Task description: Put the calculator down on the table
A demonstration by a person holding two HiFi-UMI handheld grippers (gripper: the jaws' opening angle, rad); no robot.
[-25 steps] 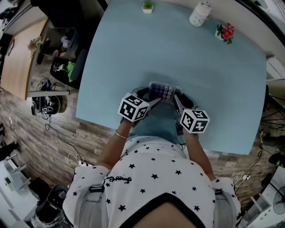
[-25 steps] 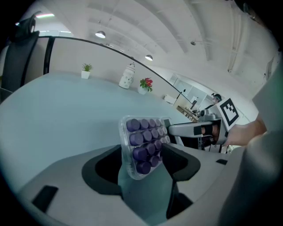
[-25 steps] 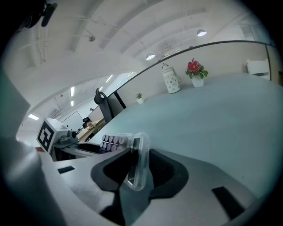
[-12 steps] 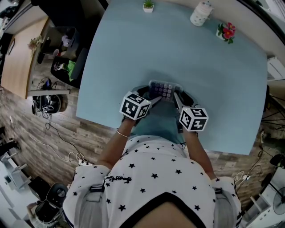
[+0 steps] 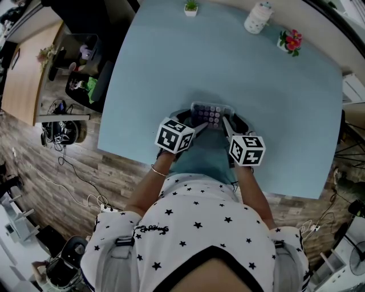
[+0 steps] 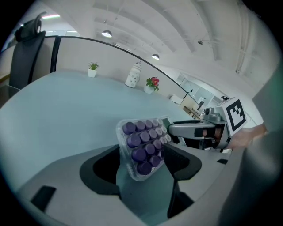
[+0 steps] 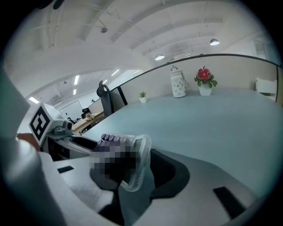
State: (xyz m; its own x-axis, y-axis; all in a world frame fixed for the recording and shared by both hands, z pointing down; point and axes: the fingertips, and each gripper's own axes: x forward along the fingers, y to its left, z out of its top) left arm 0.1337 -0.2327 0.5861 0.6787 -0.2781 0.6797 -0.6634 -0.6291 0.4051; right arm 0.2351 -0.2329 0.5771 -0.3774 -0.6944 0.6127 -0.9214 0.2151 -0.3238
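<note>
Presently caught between both grippers: the calculator (image 6: 143,143), low over the pale blue table (image 5: 274,102), close to its near edge and about midway along it. Leans rather than lies flat, purple keys turned toward the left gripper (image 6: 141,155), clear rim turned toward the right gripper (image 7: 138,167). No telling of contact with the tabletop underneath. On the left, spans the gap from pad to pad with its lower end, both dark pads meeting its side edges, jaws opening wide; grasped there, then, though loosening. On the right, pokes a lower corner into a narrower gap, rim resting against the pad on the right; hidden on the other side by a blurred patch, so no reading of contact at that pad. Opening there too, with the calculator between the jaws and seemingly gripped. From the head view, flanked on the near side by the left marker cube (image 5: 174,137) and the right marker cube (image 5: 247,150), just above a white shirt (image 5: 199,228) dotted with black stars. Well apart, along the far edge: a small green plant (image 5: 191,7) in a white pot, a white jar (image 5: 256,17), and red flowers (image 5: 289,41). Beyond the table's left side, a wood-patterned floor (image 5: 74,171) strewn with cables.
</note>
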